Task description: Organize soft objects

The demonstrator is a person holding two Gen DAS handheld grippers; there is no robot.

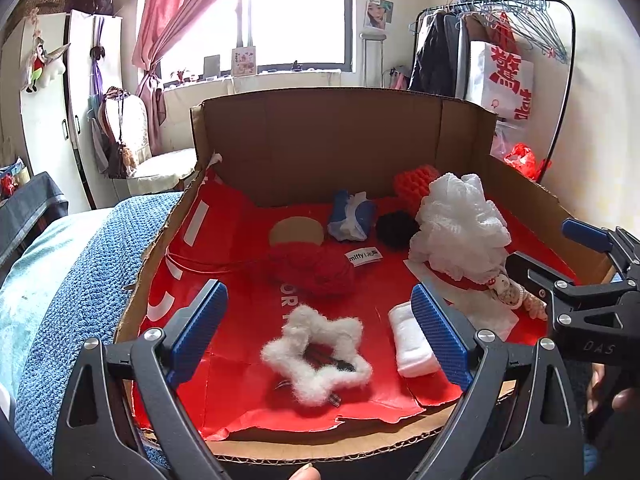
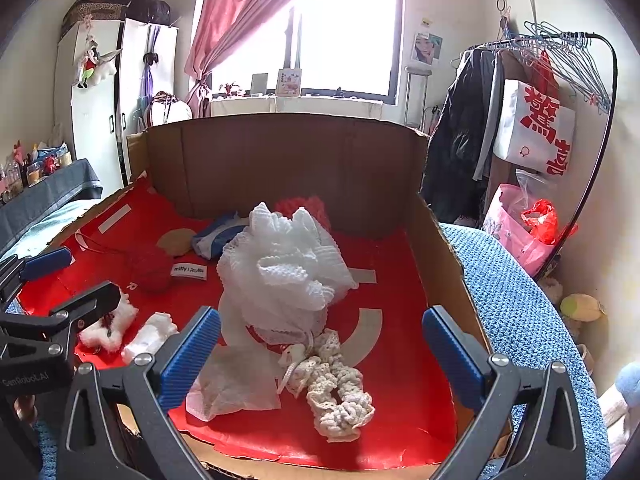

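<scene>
A cardboard box (image 1: pixel 344 140) lined with red paper holds soft things. In the left wrist view a white fluffy star-shaped scrunchie (image 1: pixel 316 356) lies between my left gripper's (image 1: pixel 320 340) open fingers, with a white folded pad (image 1: pixel 412 340) beside the right finger. A red yarn ball (image 1: pixel 312 268), a blue-white cloth bundle (image 1: pixel 352 216), a black pom (image 1: pixel 396 228) and a white mesh puff (image 1: pixel 460 224) lie farther in. In the right wrist view my right gripper (image 2: pixel 320 356) is open over a cream crochet scrunchie (image 2: pixel 336 392), below the mesh puff (image 2: pixel 284 264).
A blue knitted blanket (image 1: pixel 72 300) lies under the box on both sides (image 2: pixel 532 320). A clothes rack (image 2: pixel 560 80) with hangers and bags stands at the right, a white wardrobe (image 1: pixel 48 112) at the left. A white tissue sheet (image 2: pixel 236 384) lies by the right gripper's left finger.
</scene>
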